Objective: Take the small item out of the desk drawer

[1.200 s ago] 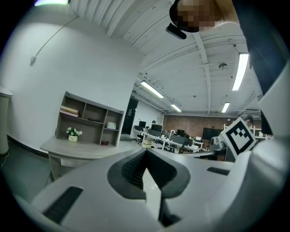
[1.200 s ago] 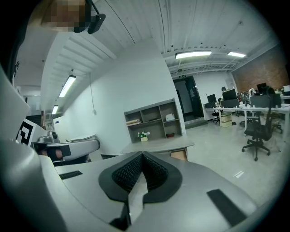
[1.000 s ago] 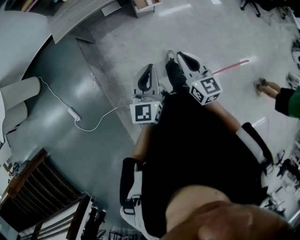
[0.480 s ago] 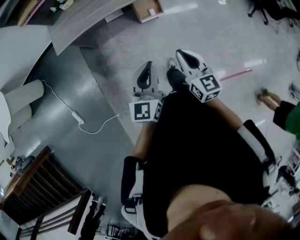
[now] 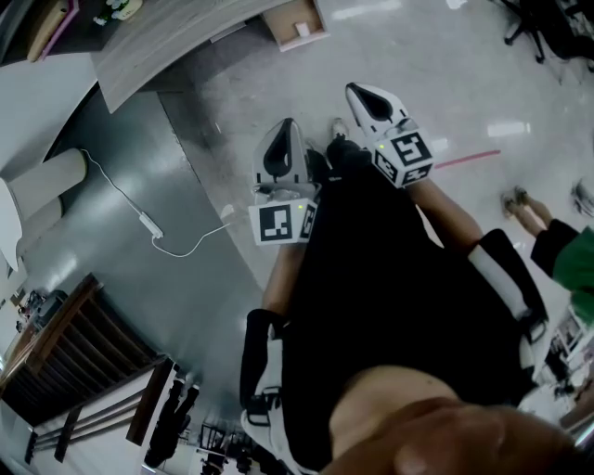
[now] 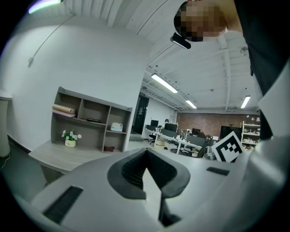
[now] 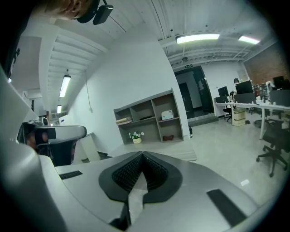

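Note:
Both grippers are held in front of my body, above the floor, with nothing in them. My left gripper (image 5: 281,141) (image 6: 146,155) is shut, its dark pads meeting at a seam. To its right, my right gripper (image 5: 364,95) (image 7: 142,156) is also shut and empty. Both point toward a grey wooden desk (image 5: 158,37) (image 6: 59,156) (image 7: 158,152) some way ahead. On the desk stands a shelf unit (image 6: 88,120) (image 7: 149,115) with a small potted plant (image 6: 70,138) (image 7: 136,136). No drawer or small item can be made out.
An open brown box (image 5: 295,23) sits by the desk's end. A white cable (image 5: 148,225) trails over the dark floor at left. Wooden rails (image 5: 74,371) stand at lower left. Another person's feet (image 5: 524,209) are at right, past a red floor line (image 5: 469,160).
Both grippers have shifted slightly up and left in the head view, and the desk and box have slid further into view. Both stay shut and empty.

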A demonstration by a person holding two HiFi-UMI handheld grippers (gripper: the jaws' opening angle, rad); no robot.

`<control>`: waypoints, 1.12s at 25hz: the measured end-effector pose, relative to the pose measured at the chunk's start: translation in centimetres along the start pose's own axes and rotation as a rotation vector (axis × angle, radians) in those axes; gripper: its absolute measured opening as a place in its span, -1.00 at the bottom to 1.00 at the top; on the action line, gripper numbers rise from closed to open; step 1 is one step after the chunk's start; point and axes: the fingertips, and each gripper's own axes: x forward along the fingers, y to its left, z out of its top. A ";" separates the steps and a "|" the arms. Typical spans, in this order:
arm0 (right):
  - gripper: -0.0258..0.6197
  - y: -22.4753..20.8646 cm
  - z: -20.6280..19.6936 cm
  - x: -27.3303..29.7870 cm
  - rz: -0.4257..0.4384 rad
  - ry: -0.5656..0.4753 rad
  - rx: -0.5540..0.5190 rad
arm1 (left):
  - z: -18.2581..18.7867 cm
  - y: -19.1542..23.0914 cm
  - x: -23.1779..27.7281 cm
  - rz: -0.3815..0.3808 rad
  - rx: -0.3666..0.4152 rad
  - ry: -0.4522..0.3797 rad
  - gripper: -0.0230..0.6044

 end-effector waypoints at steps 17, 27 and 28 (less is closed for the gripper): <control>-0.92 -4.9 -0.3 11.8 -0.043 0.073 0.008 | 0.2 6.4 8.5 -0.010 -0.021 0.026 -0.93; -0.92 -7.9 -3.5 21.2 -0.083 0.204 0.056 | 1.4 11.8 15.0 -0.015 -0.100 0.035 -0.93; -0.92 -8.2 -4.1 22.2 -0.086 0.218 0.062 | 1.4 12.2 15.5 -0.017 -0.104 0.039 -0.93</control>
